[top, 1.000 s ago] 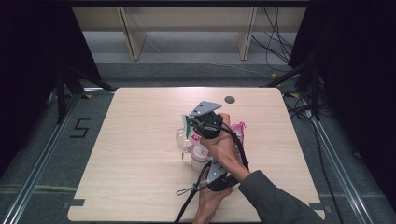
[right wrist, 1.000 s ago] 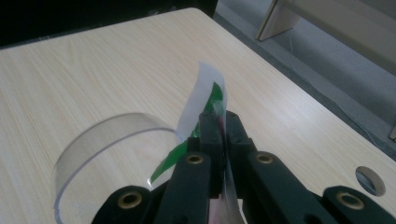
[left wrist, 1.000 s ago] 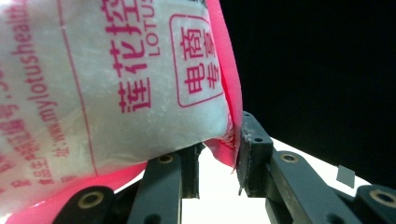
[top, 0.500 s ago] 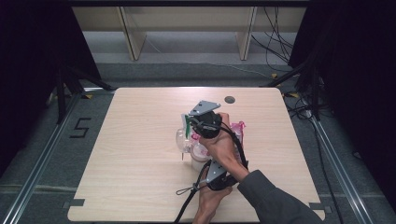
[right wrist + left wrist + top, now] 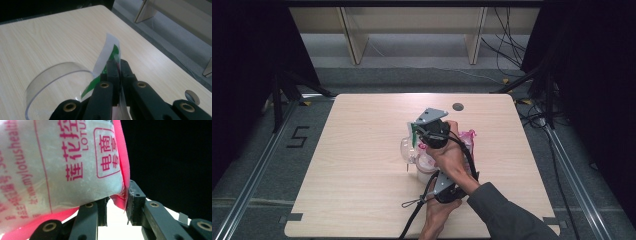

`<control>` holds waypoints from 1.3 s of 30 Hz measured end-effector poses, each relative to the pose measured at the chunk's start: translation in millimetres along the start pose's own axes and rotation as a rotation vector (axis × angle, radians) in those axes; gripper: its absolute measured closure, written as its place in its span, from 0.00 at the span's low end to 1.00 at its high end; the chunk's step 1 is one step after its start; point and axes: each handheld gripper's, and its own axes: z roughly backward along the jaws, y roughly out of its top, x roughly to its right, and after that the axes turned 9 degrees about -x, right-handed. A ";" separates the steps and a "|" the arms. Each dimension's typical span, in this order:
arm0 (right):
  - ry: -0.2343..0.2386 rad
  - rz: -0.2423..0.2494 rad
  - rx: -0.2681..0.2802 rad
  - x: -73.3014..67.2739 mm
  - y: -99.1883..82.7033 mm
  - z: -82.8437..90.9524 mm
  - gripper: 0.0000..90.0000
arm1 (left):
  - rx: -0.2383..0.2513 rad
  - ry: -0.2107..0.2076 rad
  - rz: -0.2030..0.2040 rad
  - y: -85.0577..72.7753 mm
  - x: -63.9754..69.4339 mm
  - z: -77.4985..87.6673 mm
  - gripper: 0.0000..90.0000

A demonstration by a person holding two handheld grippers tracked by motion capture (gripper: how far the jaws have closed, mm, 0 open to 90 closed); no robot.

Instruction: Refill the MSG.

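a person works at a pale wooden worktop [image 5: 362, 150] with a tool in each hand. the things sit near the middle of the worktop, a little toward 3 o'clock.

the left tool [image 5: 116, 206] is down near the 6 o'clock edge in the high view. its two black jaws are part way apart, with the pink corner of a white and pink bag [image 5: 62, 162] between them. the corner touches the right jaw. it is hard to tell if the jaws squeeze it. the bag has red writing on it and looks full of white grains. in the high view the bag's pink edge [image 5: 468, 136] peeks out at 3 o'clock of the hands.

the right tool [image 5: 117, 68] is higher up, toward 12 o'clock from the left tool. its jaws are pressed together on a thin white and green strip [image 5: 107, 52] that stands up from them. just at 9 o'clock of that tool is a clear round tub [image 5: 50, 82], standing on the worktop.

a small dark round hole [image 5: 457, 106] sits near the 12 o'clock edge.
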 end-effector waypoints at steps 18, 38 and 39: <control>-0.028 0.013 0.011 -0.2 2.0 1.1 1.00 | -0.020 -0.004 -0.030 1.7 -3.3 2.8 0.82; 0.001 -0.005 -0.001 -4.4 1.8 -1.4 1.00 | -0.023 -0.004 -0.027 1.4 -4.2 2.7 0.82; -0.009 0.000 0.009 -3.3 1.6 -1.0 1.00 | -0.023 -0.003 -0.030 1.2 -4.3 2.7 0.82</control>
